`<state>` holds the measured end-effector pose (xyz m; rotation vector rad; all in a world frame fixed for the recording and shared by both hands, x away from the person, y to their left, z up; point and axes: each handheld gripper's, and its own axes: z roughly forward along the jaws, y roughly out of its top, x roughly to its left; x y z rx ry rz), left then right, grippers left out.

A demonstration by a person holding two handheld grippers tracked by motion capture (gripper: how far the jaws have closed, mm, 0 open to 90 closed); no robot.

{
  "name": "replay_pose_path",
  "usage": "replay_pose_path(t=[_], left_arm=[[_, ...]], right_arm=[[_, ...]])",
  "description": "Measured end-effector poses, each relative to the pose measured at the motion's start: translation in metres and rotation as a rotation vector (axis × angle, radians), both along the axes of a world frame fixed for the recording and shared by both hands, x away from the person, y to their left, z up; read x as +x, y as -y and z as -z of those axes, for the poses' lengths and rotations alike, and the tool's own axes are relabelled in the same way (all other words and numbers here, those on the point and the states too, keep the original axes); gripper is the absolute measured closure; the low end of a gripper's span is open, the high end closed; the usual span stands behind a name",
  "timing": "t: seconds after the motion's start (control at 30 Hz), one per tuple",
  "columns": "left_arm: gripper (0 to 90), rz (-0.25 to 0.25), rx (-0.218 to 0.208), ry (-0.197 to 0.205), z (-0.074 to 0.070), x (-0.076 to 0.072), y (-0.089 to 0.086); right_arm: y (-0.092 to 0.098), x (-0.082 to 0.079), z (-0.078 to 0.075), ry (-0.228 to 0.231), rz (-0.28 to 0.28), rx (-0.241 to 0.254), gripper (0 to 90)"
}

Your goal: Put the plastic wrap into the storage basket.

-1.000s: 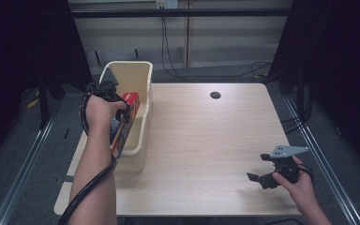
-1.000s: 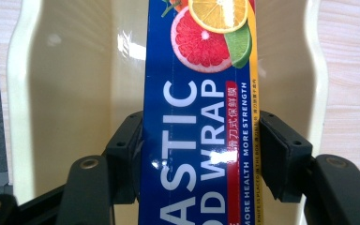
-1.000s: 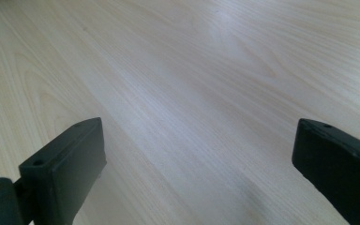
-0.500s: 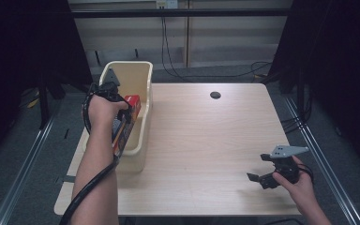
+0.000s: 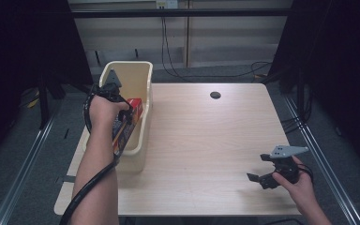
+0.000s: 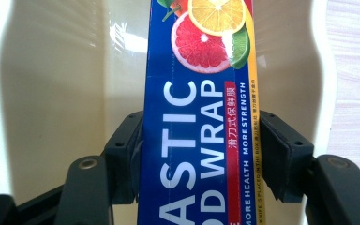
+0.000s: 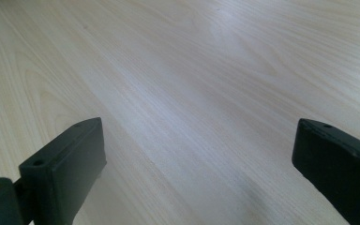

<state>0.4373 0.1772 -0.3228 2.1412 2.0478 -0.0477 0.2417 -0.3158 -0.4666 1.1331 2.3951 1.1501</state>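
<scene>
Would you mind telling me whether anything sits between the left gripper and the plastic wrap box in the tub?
Nothing visible does. The left gripper has its jaws against both sides of the plastic wrap box, which is inside the cream tub. The right gripper is open over the bare table.

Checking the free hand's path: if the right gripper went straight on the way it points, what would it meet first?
Probably just the bare table; the right gripper is open and angles down at plain wood, though depth is unclear.

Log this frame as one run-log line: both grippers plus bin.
left gripper: shut on plastic wrap box, over bin | right gripper: open, nothing held, low over table | bin: at table's left edge
</scene>
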Motion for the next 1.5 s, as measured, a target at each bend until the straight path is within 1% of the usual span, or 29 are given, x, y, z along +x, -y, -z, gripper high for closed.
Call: replay_pose_path(t=[0.2,0.27,0.3,0.33,0.37,0.4,0.47,0.5,0.53,0.6,0.77,0.8,0.83,0.87,0.9,0.93,0.97,1.0,1.07,1.13,1.23,1.3,1.37,1.43,1.47,1.5], left_arm=[[39.8,0.001,-0.003,-0.002,0.0,0.0,-0.002],[39.7,0.004,0.003,-0.001,0.002,0.0,-0.002],[39.7,0.002,-0.006,-0.006,0.002,0.001,-0.001],[39.7,0.006,0.004,-0.003,0.003,0.001,-0.001],[39.7,0.014,0.002,-0.012,0.003,0.001,-0.001],[39.6,0.013,-0.002,-0.011,0.004,0.001,0.0],[39.6,0.015,0.01,-0.007,0.005,0.001,0.001],[39.6,0.019,0.007,-0.015,0.004,0.001,0.001],[39.6,0.012,0.012,-0.004,0.005,0.001,0.001],[39.5,0.008,0.001,-0.012,0.005,0.001,0.0],[39.1,0.014,0.013,-0.008,0.007,0.001,0.0],[38.9,0.019,0.024,-0.007,0.008,0.001,0.0],[38.6,0.023,0.02,-0.009,0.009,0.001,0.001],[38.3,0.015,0.022,0.008,0.008,0.001,0.001],[37.9,0.015,0.032,0.024,0.004,0.001,0.001],[37.8,0.008,0.028,0.04,-0.001,0.002,0.001],[37.2,0.009,0.018,0.049,-0.005,0.001,0.001],[37.2,0.015,0.015,0.048,-0.008,0.001,0.002],[36.1,0.022,0.014,0.059,-0.015,0.0,0.003],[35.3,0.013,0.009,0.078,-0.019,-0.001,0.006],[34.9,0.03,-0.016,0.091,-0.024,-0.003,0.009],[33.9,0.029,-0.039,0.099,-0.028,-0.003,0.012],[33.2,0.048,-0.052,0.118,-0.032,-0.004,0.016],[32.4,0.045,-0.061,0.132,-0.036,-0.004,0.02],[32.4,0.057,-0.069,0.131,-0.037,-0.004,0.021],[32.3,0.069,-0.076,0.139,-0.038,-0.005,0.023]], right_arm=[[-0.001,0.0,0.0,0.0,0.0,-0.001,2.8],[-0.001,0.0,0.0,-0.001,-0.002,0.003,2.8],[-0.001,0.0,0.0,0.0,-0.002,0.001,2.9],[-0.001,0.0,0.0,0.0,-0.002,0.001,2.9],[-0.001,0.0,0.0,0.0,0.0,-0.002,2.8],[-0.001,0.0,0.0,0.0,0.001,-0.002,2.9],[-0.001,0.0,0.0,0.001,-0.003,0.002,2.8],[-0.001,0.0,0.0,0.003,0.0,-0.002,2.8],[0.0,0.0,0.0,0.004,0.003,-0.003,2.8],[-0.001,0.0,0.0,0.004,0.002,-0.002,2.9],[-0.001,0.0,0.0,-0.002,-0.004,-0.001,2.8],[-0.001,0.0,0.0,-0.002,-0.003,-0.002,2.8],[-0.002,0.0,0.0,-0.003,-0.004,-0.002,2.8],[-0.002,0.0,0.0,-0.001,-0.003,-0.003,2.8],[-0.002,0.0,0.0,0.002,-0.003,-0.006,2.9],[-0.002,0.0,0.0,0.002,-0.002,-0.007,2.8],[-0.002,0.0,0.0,0.0,-0.004,-0.004,2.8],[-0.003,0.0,0.0,-0.002,-0.004,-0.004,2.8],[-0.003,0.0,0.0,0.002,-0.006,-0.005,2.8],[-0.004,0.0,-0.001,0.004,-0.006,-0.005,2.8],[-0.004,0.0,-0.001,0.002,-0.012,-0.006,2.8],[-0.005,-0.001,-0.001,0.002,-0.011,-0.005,2.8],[-0.004,0.0,-0.001,0.001,-0.009,-0.003,2.9],[-0.004,0.0,-0.002,0.002,-0.006,0.0,2.9],[-0.004,-0.001,-0.002,0.005,-0.005,0.0,2.9],[-0.004,-0.001,-0.002,0.004,-0.006,-0.001,2.9]])
